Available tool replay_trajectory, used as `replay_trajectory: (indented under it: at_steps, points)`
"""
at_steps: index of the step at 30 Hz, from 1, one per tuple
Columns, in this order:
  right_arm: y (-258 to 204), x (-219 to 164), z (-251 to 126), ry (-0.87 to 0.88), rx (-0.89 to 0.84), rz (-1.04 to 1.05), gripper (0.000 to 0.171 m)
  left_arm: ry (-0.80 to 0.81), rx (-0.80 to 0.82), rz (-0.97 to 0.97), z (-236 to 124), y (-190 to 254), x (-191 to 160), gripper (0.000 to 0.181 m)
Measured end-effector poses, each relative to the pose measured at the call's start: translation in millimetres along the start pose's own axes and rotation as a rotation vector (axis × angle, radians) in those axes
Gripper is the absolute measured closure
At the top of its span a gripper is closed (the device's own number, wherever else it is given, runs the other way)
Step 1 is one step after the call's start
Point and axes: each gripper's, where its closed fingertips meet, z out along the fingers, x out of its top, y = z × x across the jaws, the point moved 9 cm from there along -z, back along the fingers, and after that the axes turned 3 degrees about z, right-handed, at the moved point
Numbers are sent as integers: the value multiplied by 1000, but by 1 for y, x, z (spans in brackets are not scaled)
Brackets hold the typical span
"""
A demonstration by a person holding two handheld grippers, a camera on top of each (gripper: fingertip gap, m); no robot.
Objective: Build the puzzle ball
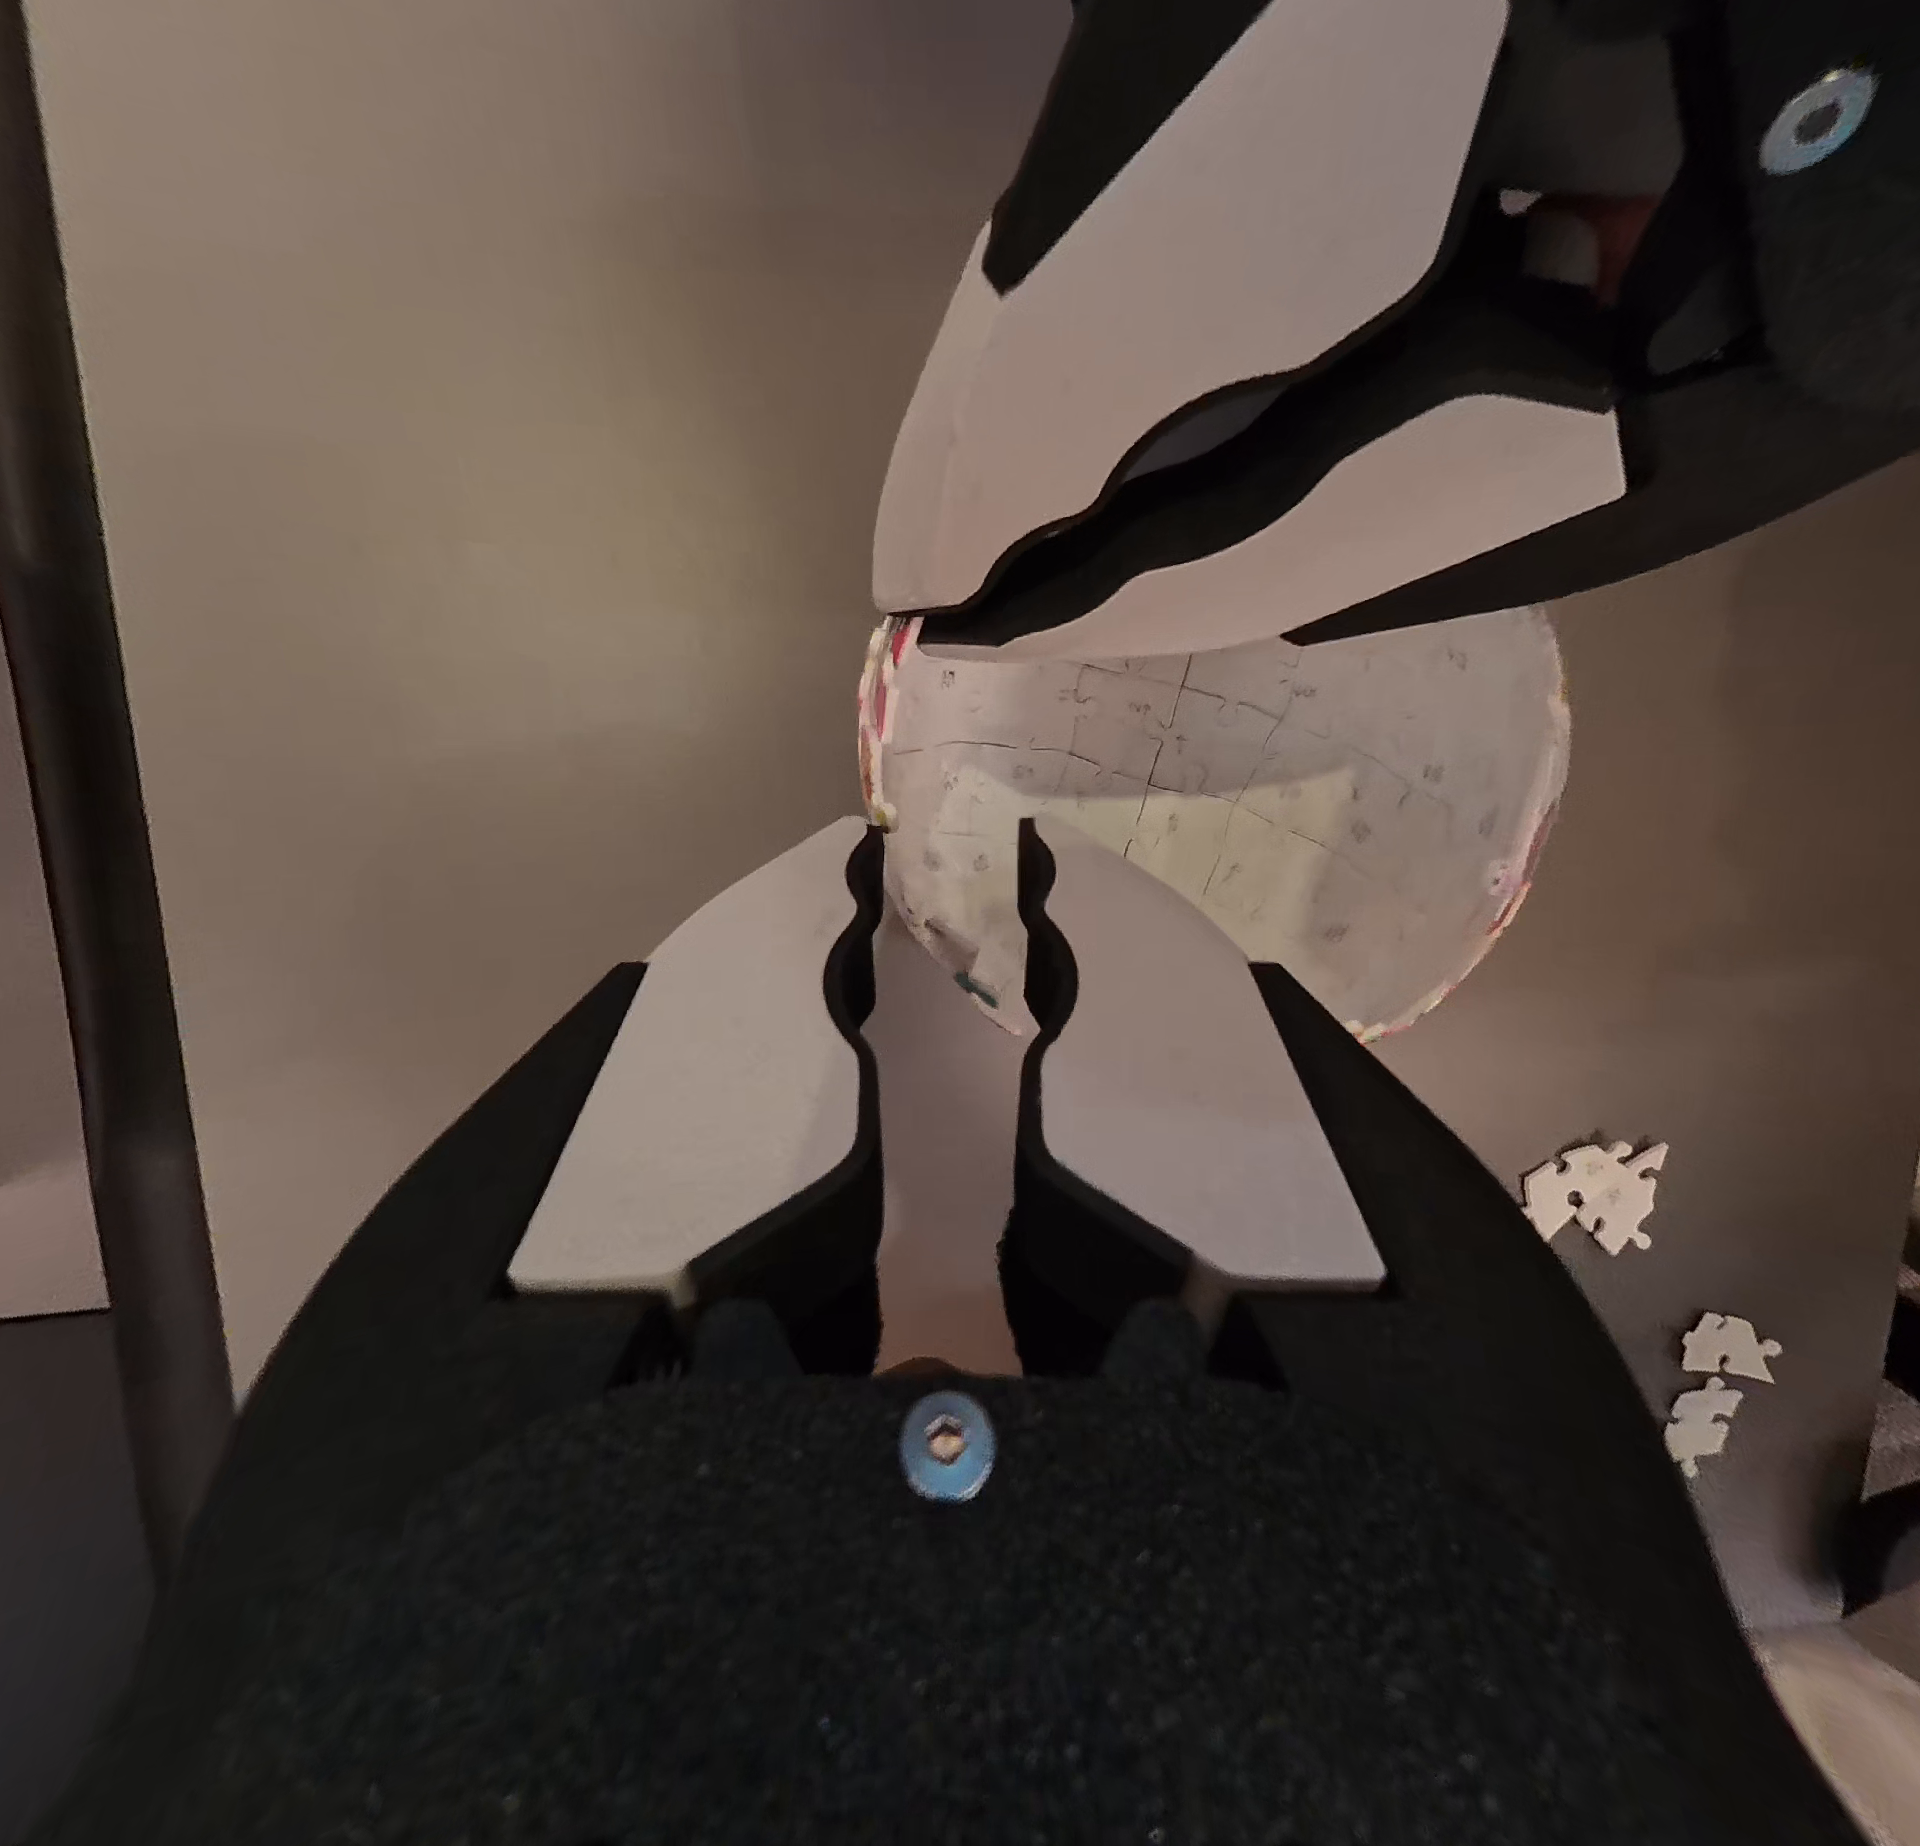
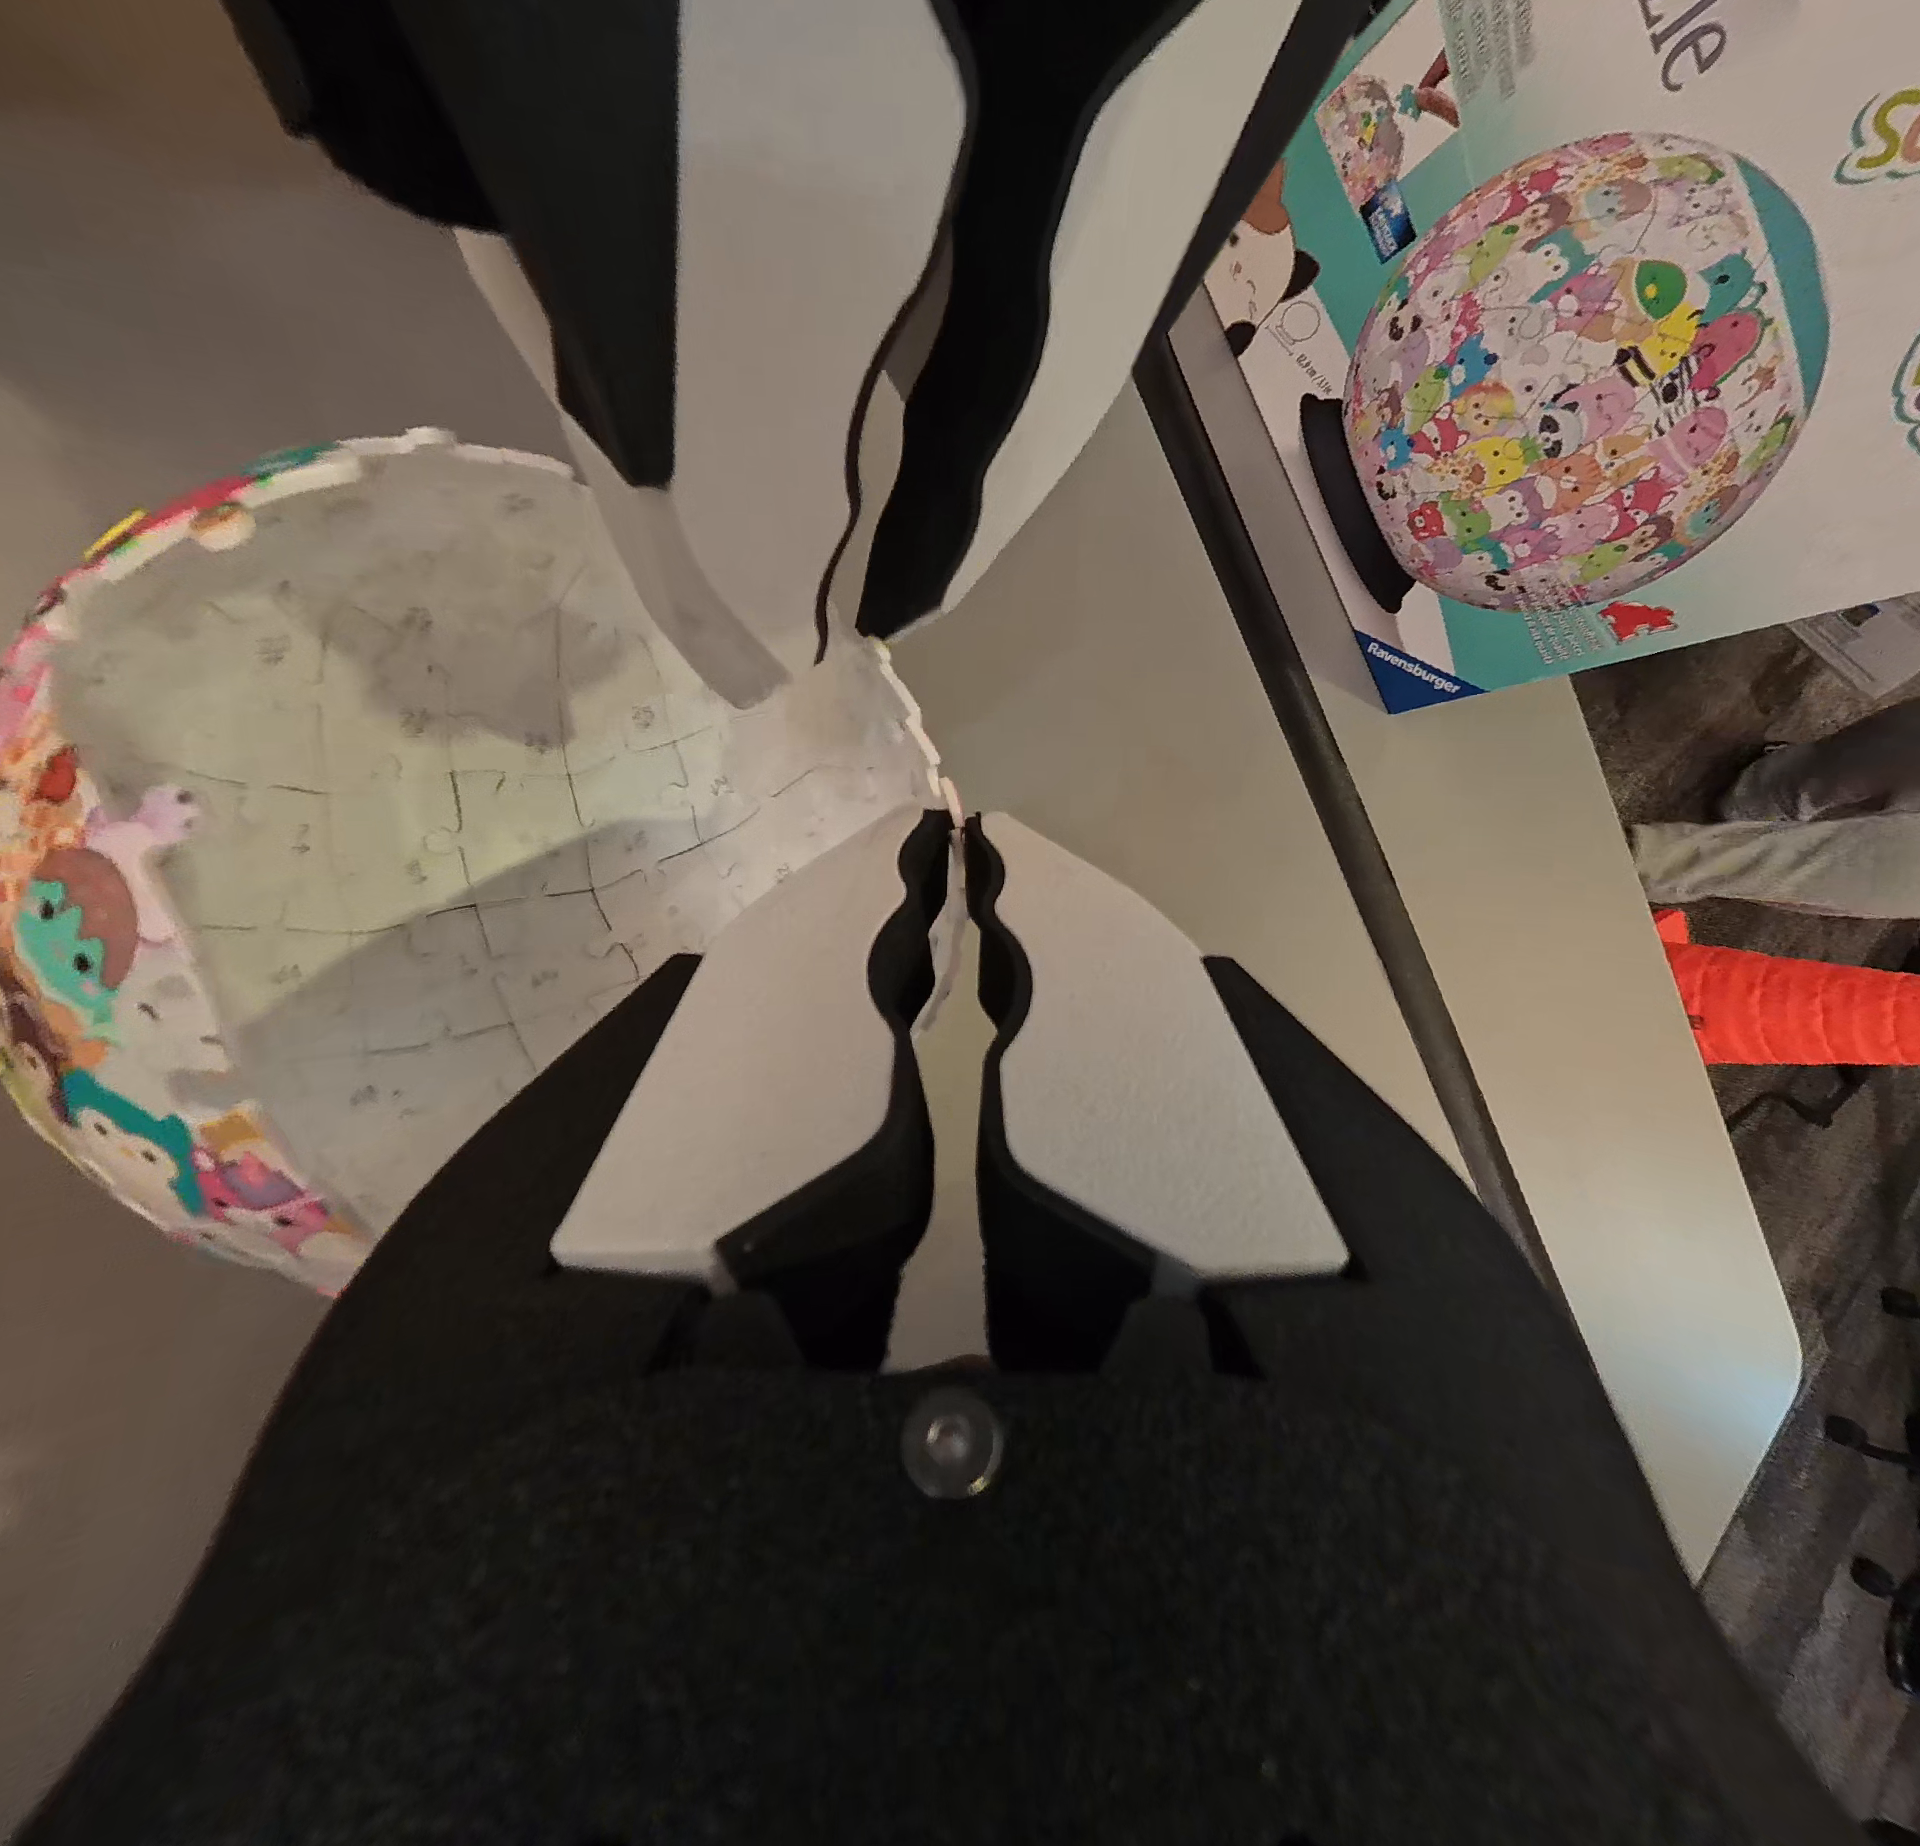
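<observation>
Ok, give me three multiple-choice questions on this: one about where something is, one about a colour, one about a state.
1. Where is the puzzle box?
A. On the white table
B. Inside the ball
C. In the left gripper

2. What colour is the inside of the puzzle ball?
A. Black
B. White
C. Orange

3. What state is the ball in?
A. A finished sphere
B. All loose pieces
C. A half-built open shell

Answers:
1 A: the puzzle box lies on the table, at the upper right of the right wrist view.
2 B: the puzzle ball shows a white inner face.
3 C: its rim is open and its hollow shows.
</observation>
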Motion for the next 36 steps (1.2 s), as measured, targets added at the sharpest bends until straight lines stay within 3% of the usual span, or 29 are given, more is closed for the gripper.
replay_trajectory:
  at_steps: [10,30,36]
  points:
    - [4,-6,-1,14,-14,31,168,-3,-94,7,2,-10,8,151]
    - [5,-5,2,-13,-36,3,168,-17,-80,-1,1,-11,7,151]
    - [7,-5,2,-15,-33,20,168,46,3,-17,-10,-17,8,151]
